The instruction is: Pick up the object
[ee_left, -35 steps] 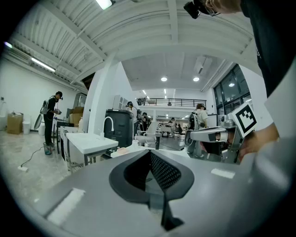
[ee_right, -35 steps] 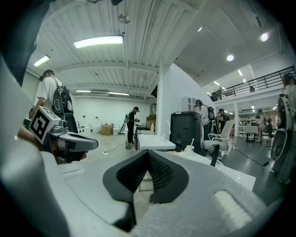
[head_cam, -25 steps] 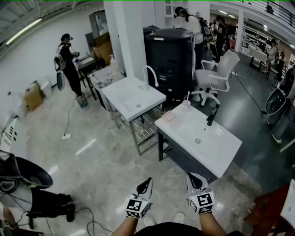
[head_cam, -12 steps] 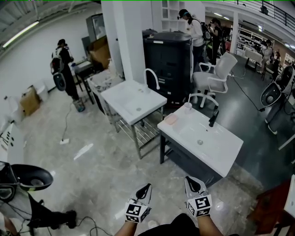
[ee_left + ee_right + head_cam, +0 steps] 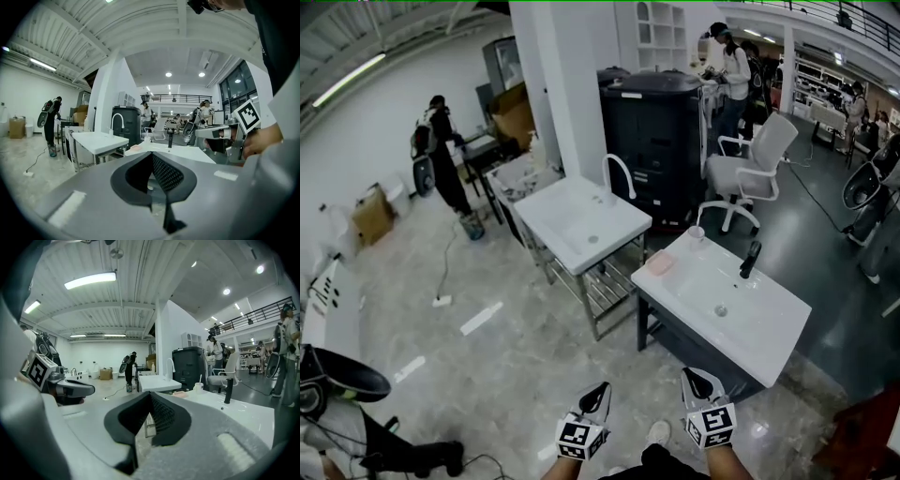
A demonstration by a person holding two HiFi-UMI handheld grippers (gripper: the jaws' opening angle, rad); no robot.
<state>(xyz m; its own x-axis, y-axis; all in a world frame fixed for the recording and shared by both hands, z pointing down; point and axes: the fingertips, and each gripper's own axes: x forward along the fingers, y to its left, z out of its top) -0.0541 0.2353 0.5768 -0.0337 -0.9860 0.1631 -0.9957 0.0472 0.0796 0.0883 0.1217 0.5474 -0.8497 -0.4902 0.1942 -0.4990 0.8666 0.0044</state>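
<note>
The left gripper (image 5: 600, 389) is clenched on nothing, low over the floor (image 5: 506, 347). Its cube (image 5: 578, 439) bears a black-and-white square code, no letters. Just beside it, the right gripper (image 5: 691, 377) is likewise clenched and empty, with its own coded face. Ahead of it stands a white sink (image 5: 769, 323). At the sink's far left corner lie a pink pad (image 5: 660, 263) and a small cup (image 5: 697, 232), and a black tap (image 5: 749, 260) stands further right. I cannot tell which of these is the object.
</note>
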